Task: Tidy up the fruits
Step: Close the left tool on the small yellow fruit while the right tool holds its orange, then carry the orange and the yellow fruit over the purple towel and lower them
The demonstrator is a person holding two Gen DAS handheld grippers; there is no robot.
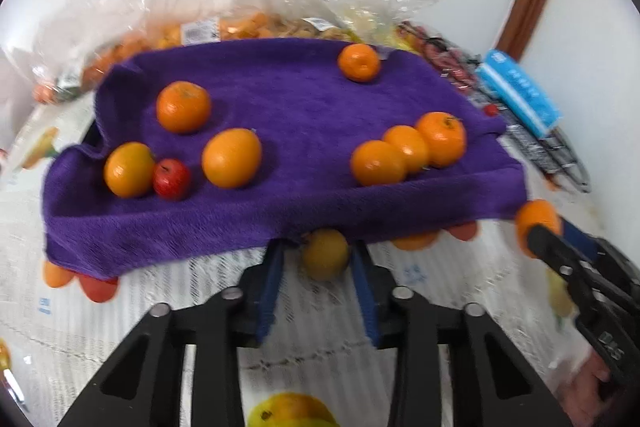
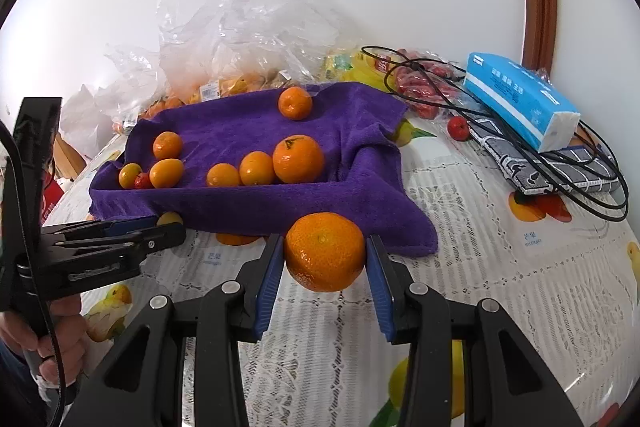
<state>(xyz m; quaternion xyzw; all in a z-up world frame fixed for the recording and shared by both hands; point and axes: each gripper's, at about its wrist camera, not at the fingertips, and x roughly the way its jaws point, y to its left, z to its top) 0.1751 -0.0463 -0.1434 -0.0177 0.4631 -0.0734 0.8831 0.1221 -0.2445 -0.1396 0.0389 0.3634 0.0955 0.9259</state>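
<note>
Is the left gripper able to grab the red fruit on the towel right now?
Probably not yet: the left gripper looks shut on a small yellow fruit. The red fruit lies uncovered on the towel, touching an orange, so the way seems free once the gripper is emptied.

The left wrist view is blurring throughout, so the labels on the plastic bags (image 1: 200, 31) are staying unreadable. The purple towel (image 1: 280, 115) is covering whatever is propping it up, and is hiding parts of the fruit pictures printed on the tablecloth (image 1: 120, 307). The picture's edge is cutting off the wire rack (image 1: 560, 163). In the right wrist view, the plastic bags are veiling the fruit inside them.
</note>
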